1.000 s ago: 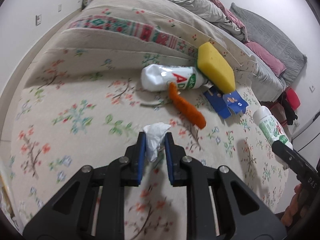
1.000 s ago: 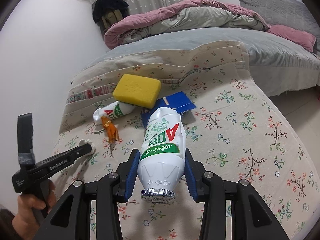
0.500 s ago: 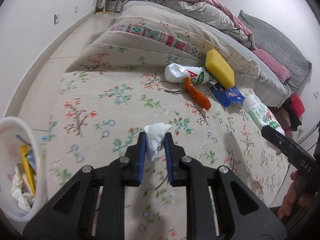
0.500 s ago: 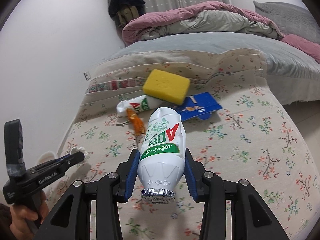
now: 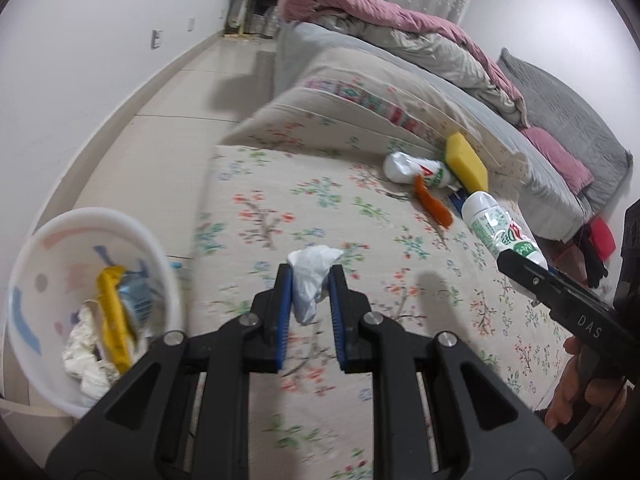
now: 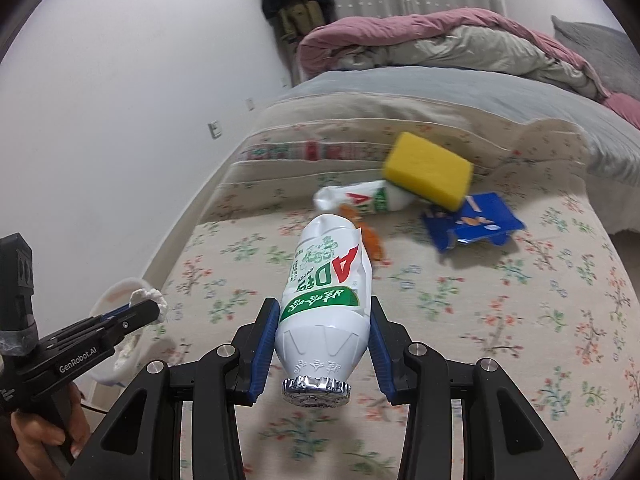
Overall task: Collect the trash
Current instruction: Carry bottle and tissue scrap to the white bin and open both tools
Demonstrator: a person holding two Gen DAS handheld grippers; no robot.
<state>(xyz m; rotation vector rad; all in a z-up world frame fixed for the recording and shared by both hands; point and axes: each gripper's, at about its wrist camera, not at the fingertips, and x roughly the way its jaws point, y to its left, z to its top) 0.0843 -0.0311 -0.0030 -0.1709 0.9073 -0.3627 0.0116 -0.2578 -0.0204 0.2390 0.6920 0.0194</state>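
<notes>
Left gripper (image 5: 308, 280) jaws pinched on crumpled white tissue (image 5: 311, 280), white bin (image 5: 132, 240) left of them; its body reads "GenRobot.AI". Right gripper (image 6: 323, 316), stamped "DAS", jaws clamped on white bottle (image 6: 326, 280), red "AD" lettering, foil cap toward camera. Second "AD" bottle (image 6: 360, 200) ahead, beyond jaws.

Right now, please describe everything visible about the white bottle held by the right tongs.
The white bottle is plastic, with a green band, red letters "AD" and a crinkled silver foil seal facing the camera. Its far end looks dented. It lies lengthwise between the blue pads of the right tongs, which clamp its shoulders, and is held above the floral cover, pointing toward the yellow sponge.
</notes>
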